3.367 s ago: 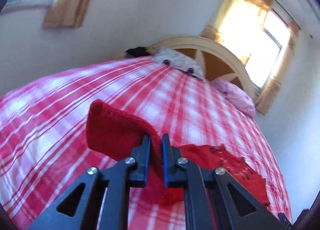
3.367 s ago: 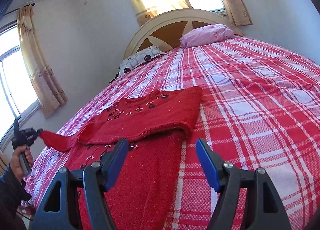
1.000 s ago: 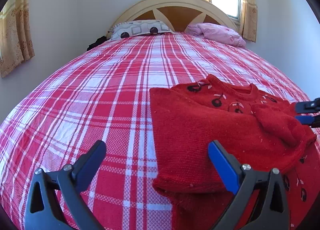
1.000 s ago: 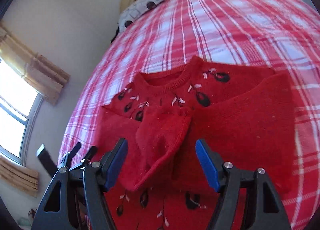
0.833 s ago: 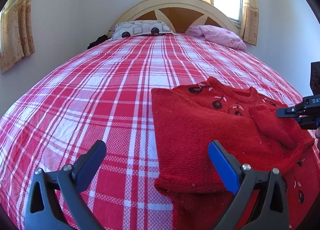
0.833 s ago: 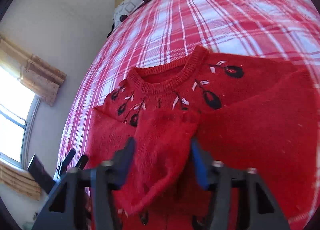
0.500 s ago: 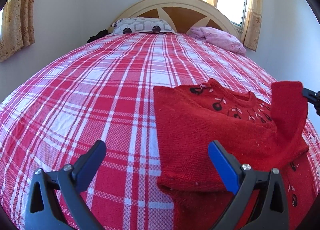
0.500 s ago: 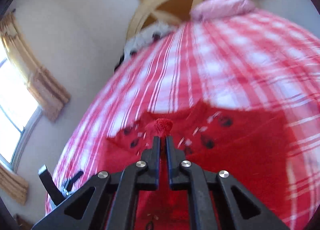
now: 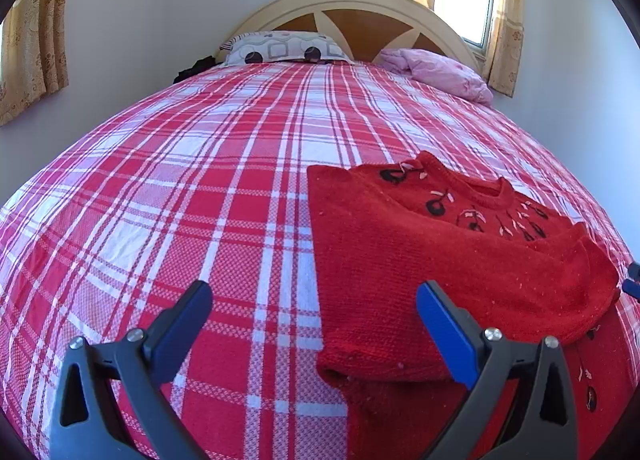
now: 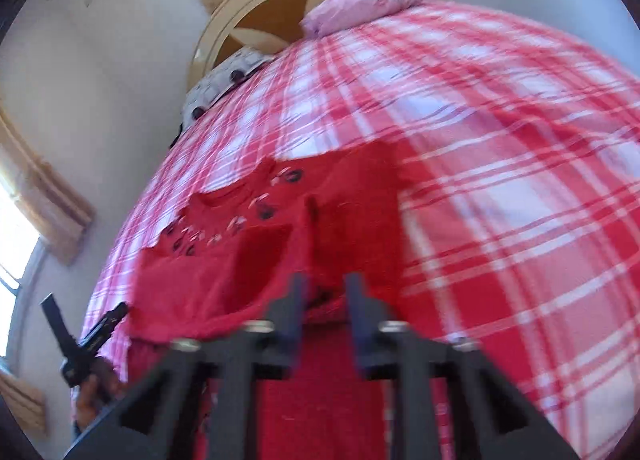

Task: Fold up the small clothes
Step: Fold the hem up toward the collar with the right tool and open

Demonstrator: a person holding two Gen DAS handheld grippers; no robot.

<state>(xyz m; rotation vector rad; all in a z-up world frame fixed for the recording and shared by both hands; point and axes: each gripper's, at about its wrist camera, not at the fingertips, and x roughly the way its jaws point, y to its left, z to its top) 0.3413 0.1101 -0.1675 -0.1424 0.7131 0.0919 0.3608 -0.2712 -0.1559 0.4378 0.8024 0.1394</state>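
Note:
A small red knitted sweater (image 9: 452, 260) with dark cherry motifs lies on the red-and-white plaid bedspread (image 9: 200, 200), both sleeves folded across its chest. My left gripper (image 9: 314, 324) is open and empty, low over the bedspread at the sweater's left edge. In the blurred right wrist view the sweater (image 10: 248, 260) lies ahead of my right gripper (image 10: 324, 300), whose jaws stand slightly apart with nothing between them. The left gripper also shows in that view (image 10: 84, 340), at the sweater's far side.
A patterned pillow (image 9: 280, 48) and a pink pillow (image 9: 440, 72) lie against the curved wooden headboard (image 9: 352, 16). Curtained windows flank the bed. White walls are close on both sides. Bare bedspread stretches left of the sweater.
My right gripper carried the sleeve cuff across the sweater, let it go and opened a little. The sleeve now lies flat on the chest. My left gripper has stayed open and nearly still.

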